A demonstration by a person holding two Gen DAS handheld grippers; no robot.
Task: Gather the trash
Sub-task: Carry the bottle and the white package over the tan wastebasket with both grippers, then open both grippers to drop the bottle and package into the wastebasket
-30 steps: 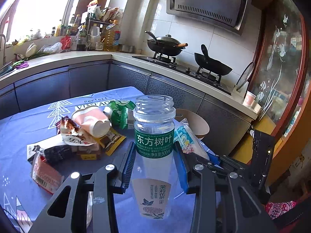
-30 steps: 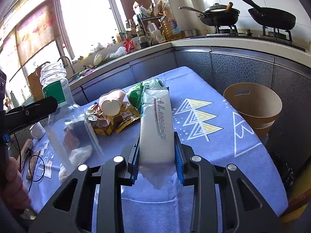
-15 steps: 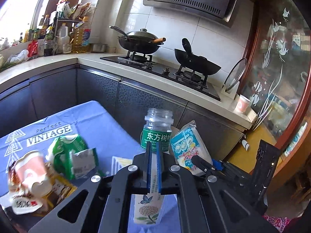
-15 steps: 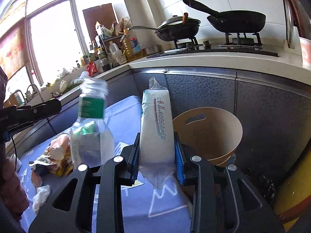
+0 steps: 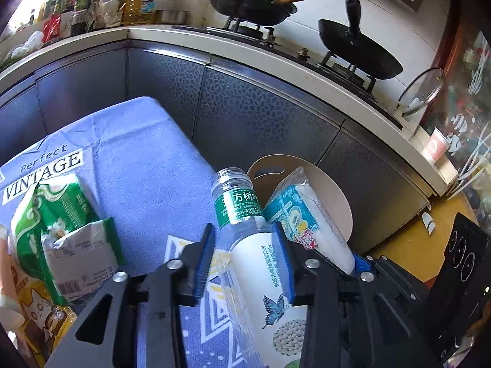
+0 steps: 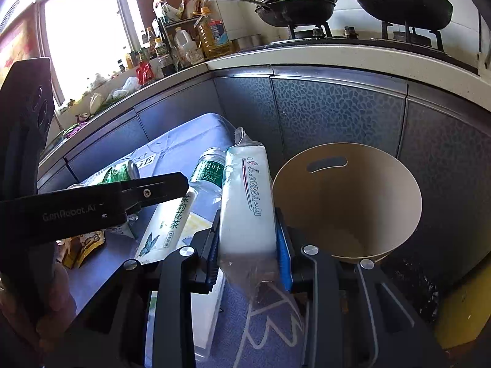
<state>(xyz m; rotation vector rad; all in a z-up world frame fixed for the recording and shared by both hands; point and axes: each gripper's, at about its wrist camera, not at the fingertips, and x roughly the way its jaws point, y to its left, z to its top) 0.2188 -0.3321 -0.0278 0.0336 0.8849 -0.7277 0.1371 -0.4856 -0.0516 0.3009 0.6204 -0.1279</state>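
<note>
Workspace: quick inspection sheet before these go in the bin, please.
Surface: blue tablecloth, printed, with wrappers lying on it.
Job's things: clear bottle, uncapped, tilted between the left tongs; white packet in the right tongs; beige bin beside the table, nothing seen inside.
Clutter: green wrapper and yellow snack packet on the cloth.
Tongs: left jaws have just been opening, one pad clear of the bottle; right clamped on the packet.
Cables: nothing seen.
Surroundings: two woks on the stove, oil bottles on the counter.
</note>
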